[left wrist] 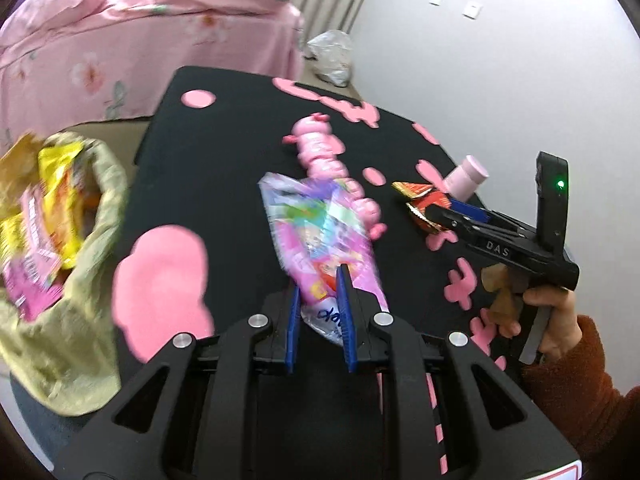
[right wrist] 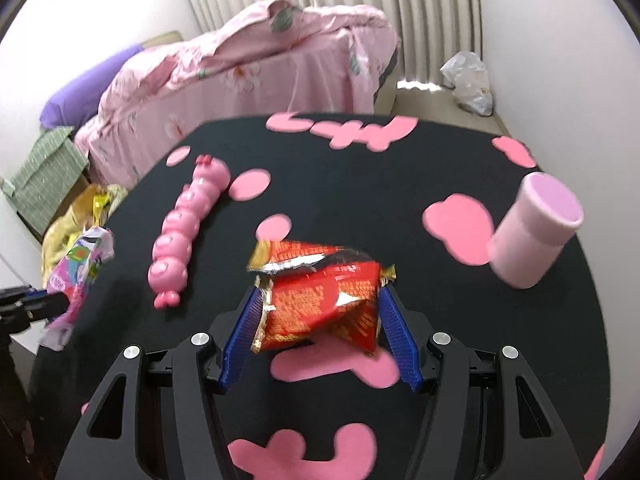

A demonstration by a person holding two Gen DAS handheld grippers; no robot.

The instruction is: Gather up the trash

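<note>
My left gripper [left wrist: 319, 280] is shut on the lower end of a pink and purple snack wrapper [left wrist: 320, 224], held above the black table [left wrist: 224, 160]. The same wrapper [right wrist: 80, 264] shows at the left edge of the right wrist view. A yellow-green trash bag [left wrist: 92, 320] holding several wrappers gapes just off the table's left side. My right gripper [right wrist: 318, 294] stands wide, with a crumpled red and gold wrapper [right wrist: 320, 280] lying on the table between its blue pads [right wrist: 244, 316]. The wrapper's edges reach both pads. A hand in an orange sleeve [left wrist: 560, 320] holds that gripper [left wrist: 434, 214].
A pink caterpillar toy [right wrist: 180, 232] lies left of the red wrapper. A pale pink cup [right wrist: 536, 232] lies on its side at the right. Beyond the table are a bed with a pink cover [right wrist: 240, 72], a green box [right wrist: 44, 176] and a white plastic bag [right wrist: 468, 80].
</note>
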